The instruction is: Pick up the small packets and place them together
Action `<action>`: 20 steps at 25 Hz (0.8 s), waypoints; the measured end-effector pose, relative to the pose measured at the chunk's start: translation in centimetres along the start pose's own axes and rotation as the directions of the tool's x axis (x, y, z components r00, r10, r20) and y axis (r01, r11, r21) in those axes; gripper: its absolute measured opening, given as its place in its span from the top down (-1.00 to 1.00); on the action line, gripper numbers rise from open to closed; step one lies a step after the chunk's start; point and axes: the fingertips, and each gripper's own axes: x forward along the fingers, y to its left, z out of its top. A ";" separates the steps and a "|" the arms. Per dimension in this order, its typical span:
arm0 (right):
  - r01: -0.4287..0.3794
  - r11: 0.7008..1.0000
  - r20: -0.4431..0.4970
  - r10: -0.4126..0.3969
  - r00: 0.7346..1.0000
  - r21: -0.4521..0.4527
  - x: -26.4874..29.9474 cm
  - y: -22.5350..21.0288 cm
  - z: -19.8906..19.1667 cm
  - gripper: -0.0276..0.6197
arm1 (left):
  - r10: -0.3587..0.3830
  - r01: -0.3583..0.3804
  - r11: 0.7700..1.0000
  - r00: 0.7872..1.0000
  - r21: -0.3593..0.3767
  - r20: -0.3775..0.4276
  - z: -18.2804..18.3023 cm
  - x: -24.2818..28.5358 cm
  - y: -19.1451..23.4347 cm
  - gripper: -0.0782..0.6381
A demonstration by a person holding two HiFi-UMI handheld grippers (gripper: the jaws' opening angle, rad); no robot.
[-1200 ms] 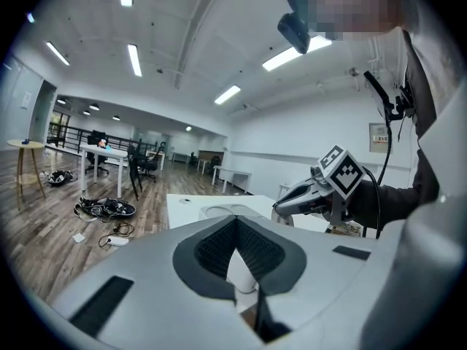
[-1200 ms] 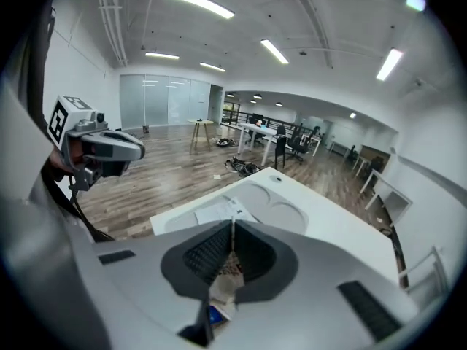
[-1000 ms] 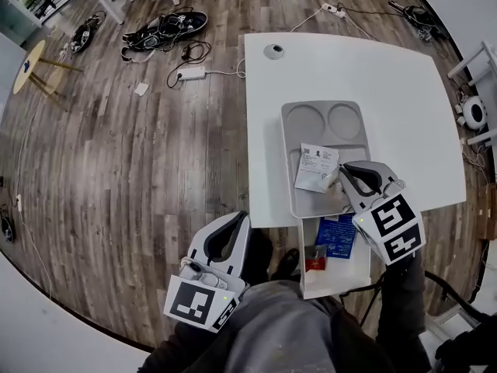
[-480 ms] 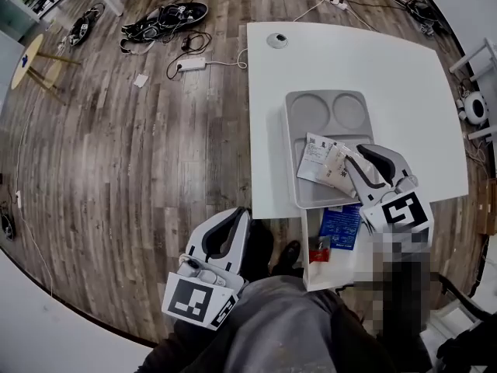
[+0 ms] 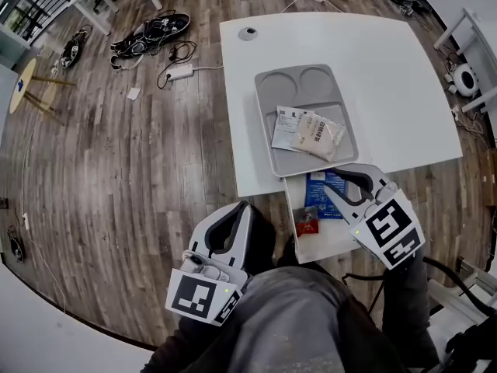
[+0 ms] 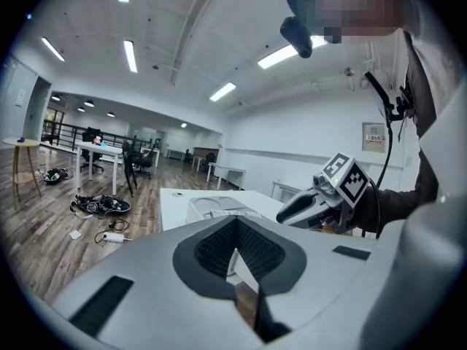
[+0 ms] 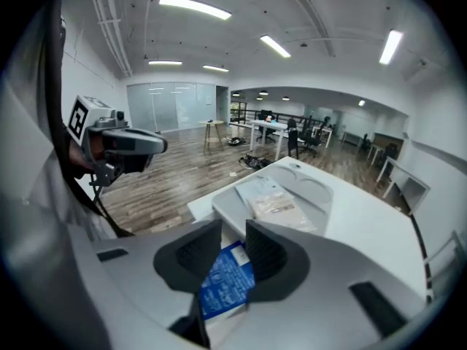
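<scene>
Grey tray (image 5: 265, 123) holds the white packet (image 5: 288, 127) and beige packet (image 5: 319, 134), overlapping, on the half away from its round wells. Just off that end of the tray, the right gripper (image 7: 233, 233) hangs over the blue packet (image 5: 317, 197), its jaws narrowly apart after just opening and gripping nothing, with the red packet (image 5: 307, 224) beside it. The left gripper (image 6: 235, 221), jaws together and empty, is well apart from the tray.

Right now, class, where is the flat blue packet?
The flat blue packet lies right of centre in the head view, on the white shelf just below the grey plastic tray, beside the small red packet, under the right gripper.
</scene>
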 end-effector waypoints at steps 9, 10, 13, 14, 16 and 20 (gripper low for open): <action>-0.193 0.981 -0.244 0.183 0.952 -0.017 3.0 6.5 -7.4 0.58 | -0.008 0.008 1.000 1.000 -0.002 -0.013 -1.0 -0.3 -1.5 0.79; -0.197 0.980 -0.269 0.185 0.945 -0.019 3.3 6.5 -7.9 0.56 | -0.005 0.004 1.000 1.000 -0.004 -0.016 -1.0 -0.2 -1.3 0.79; -0.206 0.978 -0.336 0.181 0.924 -0.042 3.9 6.5 -8.8 0.51 | 0.007 -0.008 1.000 1.000 -0.014 -0.022 -1.3 -0.2 -0.8 0.79; -0.204 0.977 -0.357 0.171 0.918 -0.056 4.1 6.4 -9.0 0.51 | 0.010 -0.010 1.000 1.000 -0.018 -0.023 -1.4 -0.1 -0.7 0.79; -0.213 0.974 -0.395 0.166 0.904 -0.077 4.4 6.3 -9.2 0.51 | 0.013 -0.013 1.000 1.000 -0.025 -0.028 -1.8 0.1 -0.3 0.79; -0.250 0.968 -0.390 0.222 0.894 -0.021 5.0 7.2 -9.1 0.52 | 0.018 -0.020 0.999 0.999 -0.038 -0.036 -2.2 0.3 0.2 0.79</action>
